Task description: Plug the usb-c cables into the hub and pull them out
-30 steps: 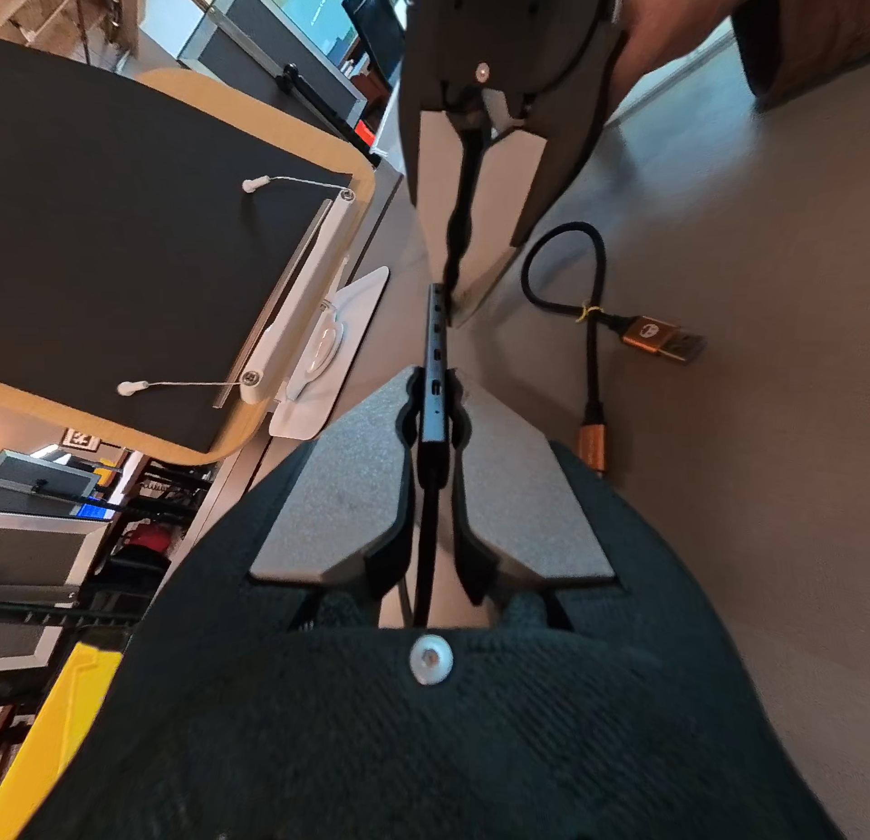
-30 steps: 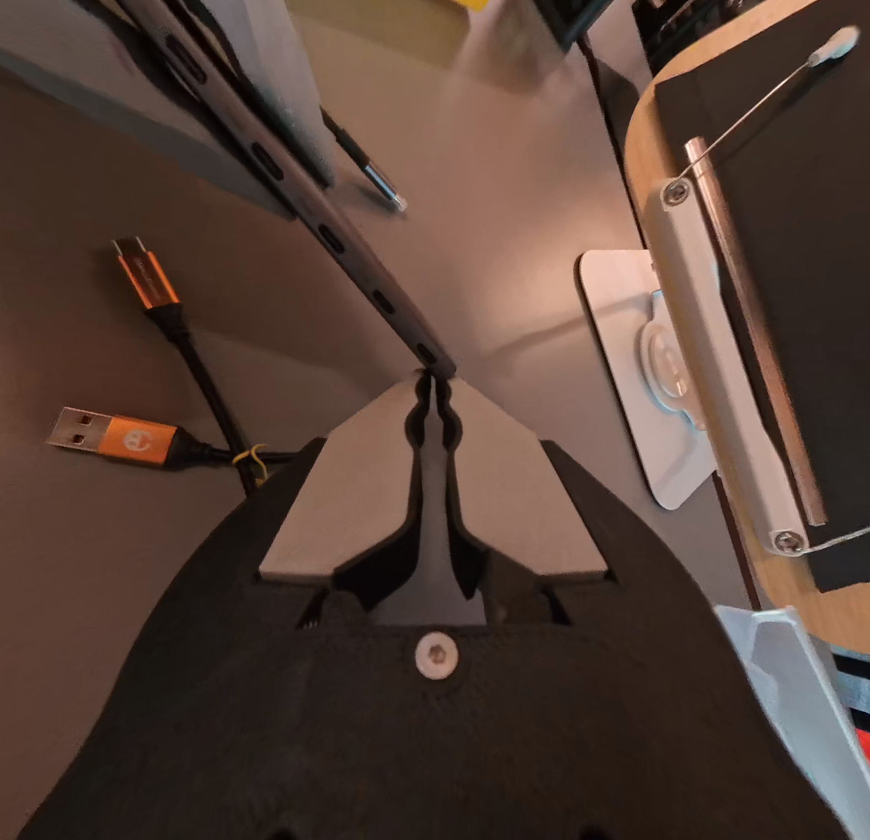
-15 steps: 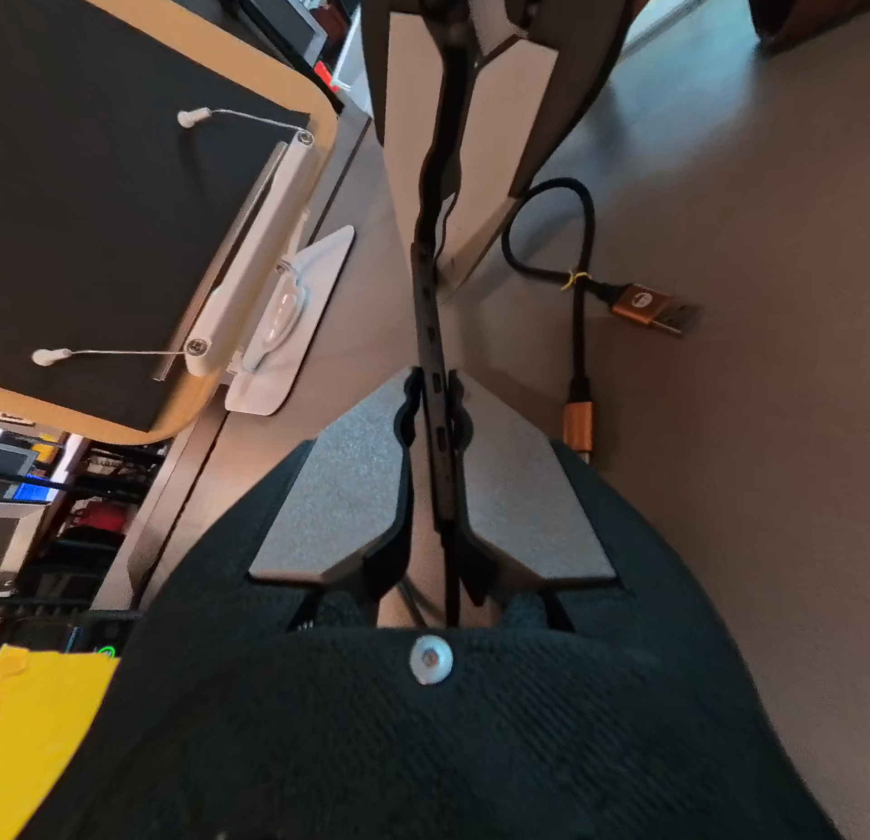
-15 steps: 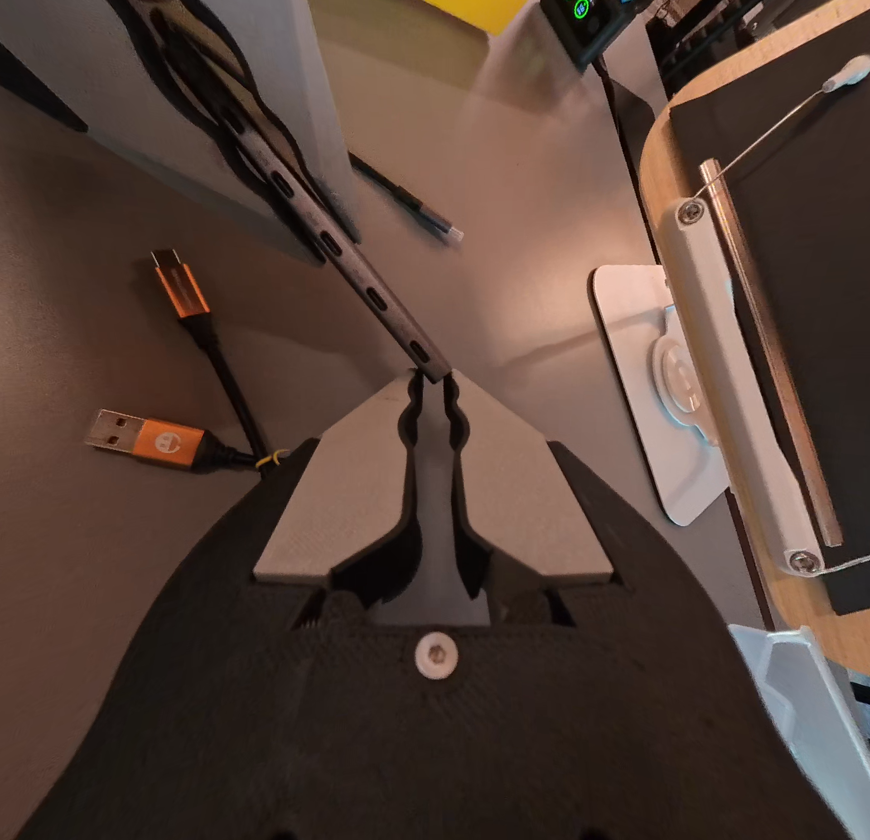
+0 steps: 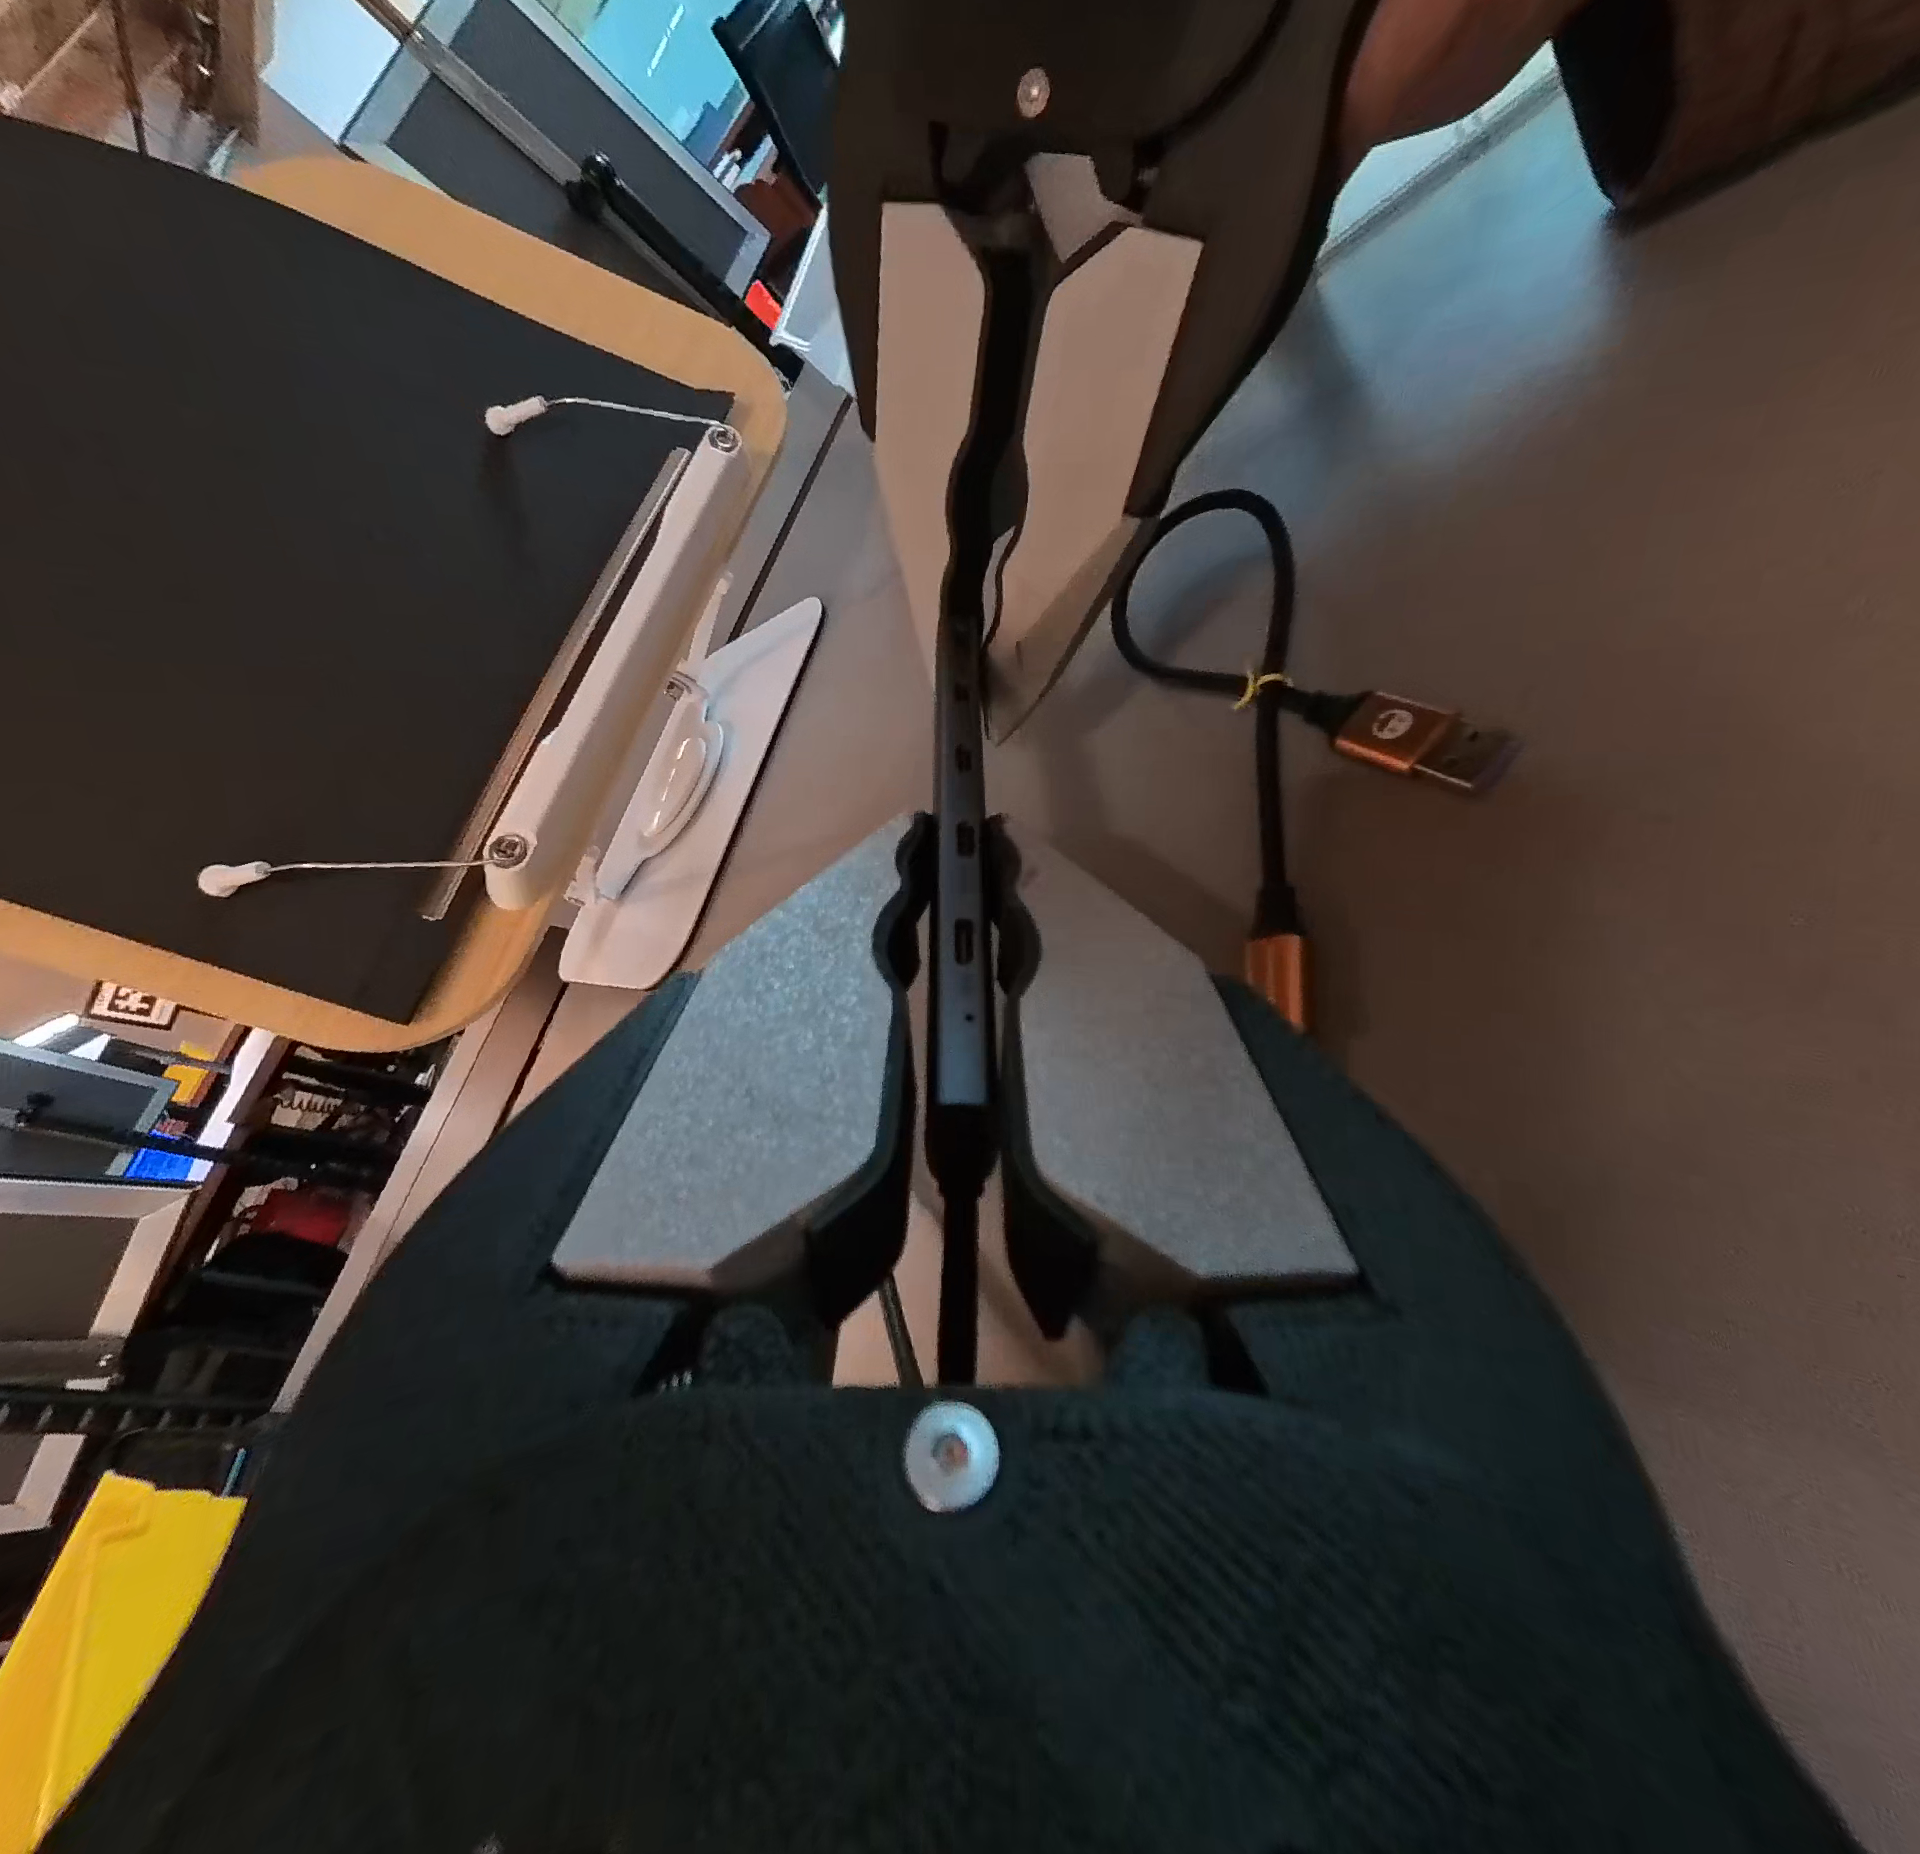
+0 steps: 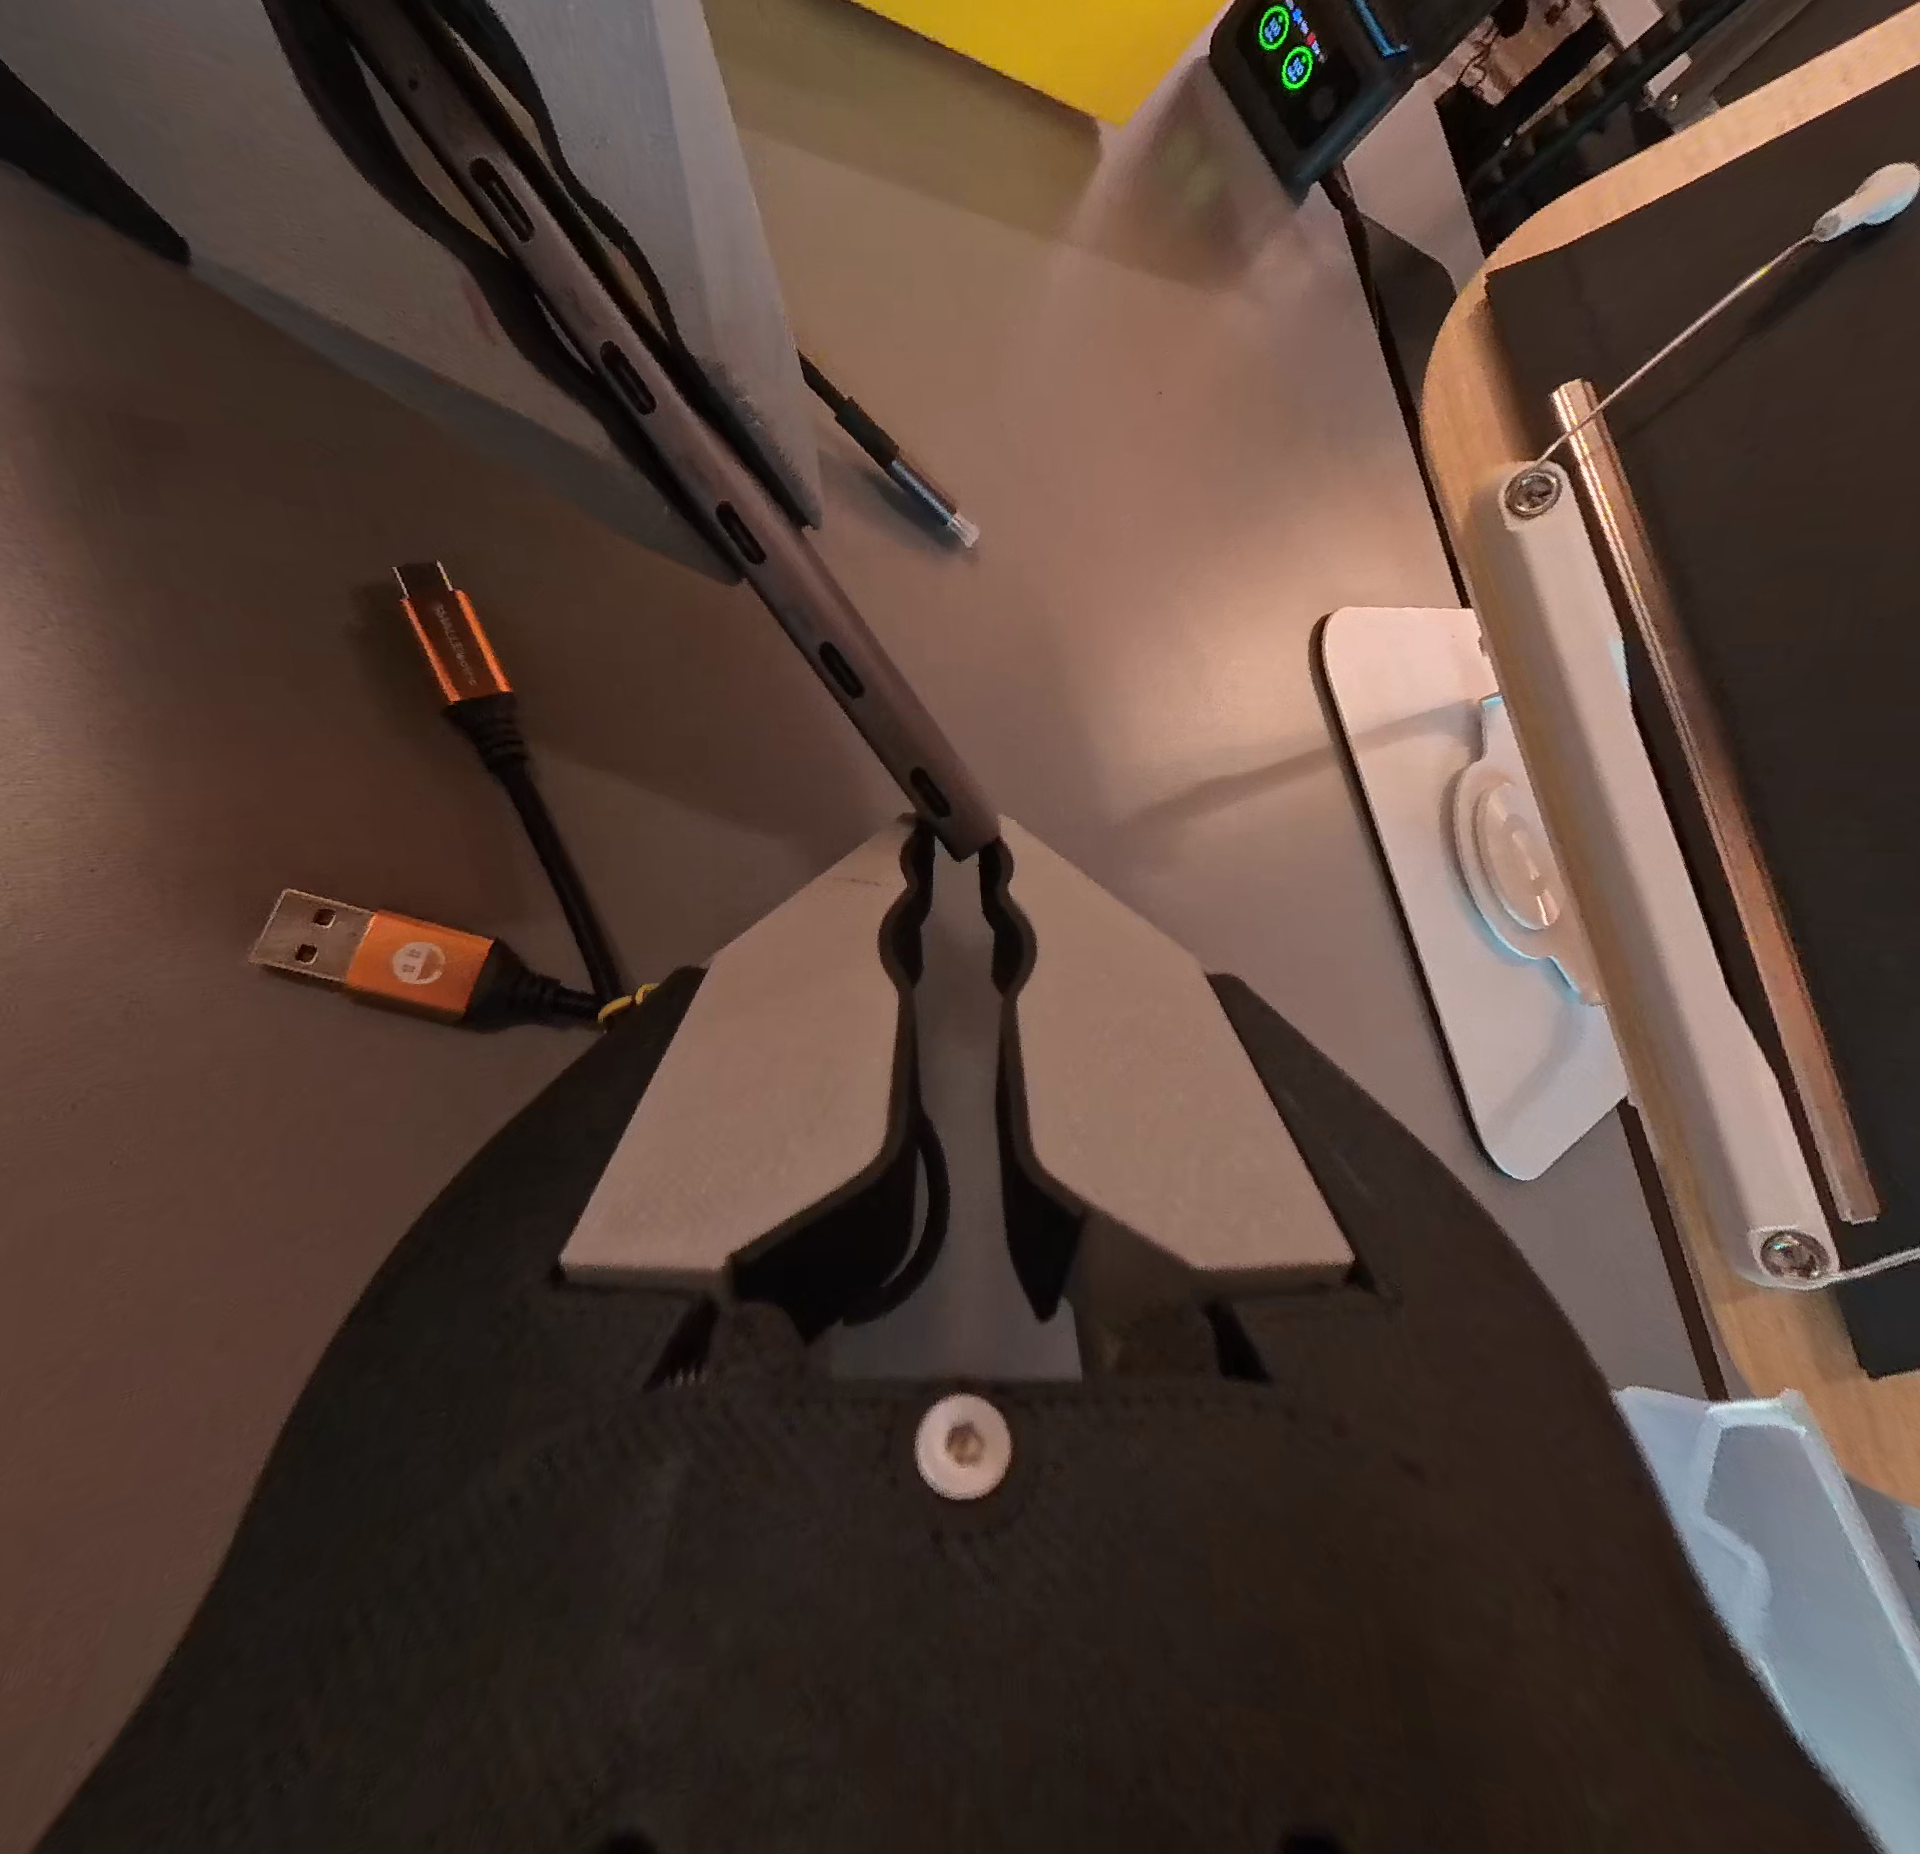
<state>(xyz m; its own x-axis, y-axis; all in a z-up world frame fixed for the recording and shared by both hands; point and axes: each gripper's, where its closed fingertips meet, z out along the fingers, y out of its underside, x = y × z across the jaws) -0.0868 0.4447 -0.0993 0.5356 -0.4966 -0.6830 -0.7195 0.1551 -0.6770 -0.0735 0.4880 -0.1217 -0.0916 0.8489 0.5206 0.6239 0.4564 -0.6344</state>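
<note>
We are pinching the slim grey hub (image 5: 961, 931) edge-up in the left gripper (image 5: 958, 848), its long axis running straight ahead toward the right gripper (image 6: 954, 854), whose narrowly parted fingertips are closing around the hub's far end. The orange-ended cable (image 6: 457, 651) is lying loose on the grey table (image 6: 260, 765) beside us.

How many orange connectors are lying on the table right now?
2: the USB-A connector near the right tongs, and the USB-C connector beyond it, beside the hub. Others may be hidden.
</note>
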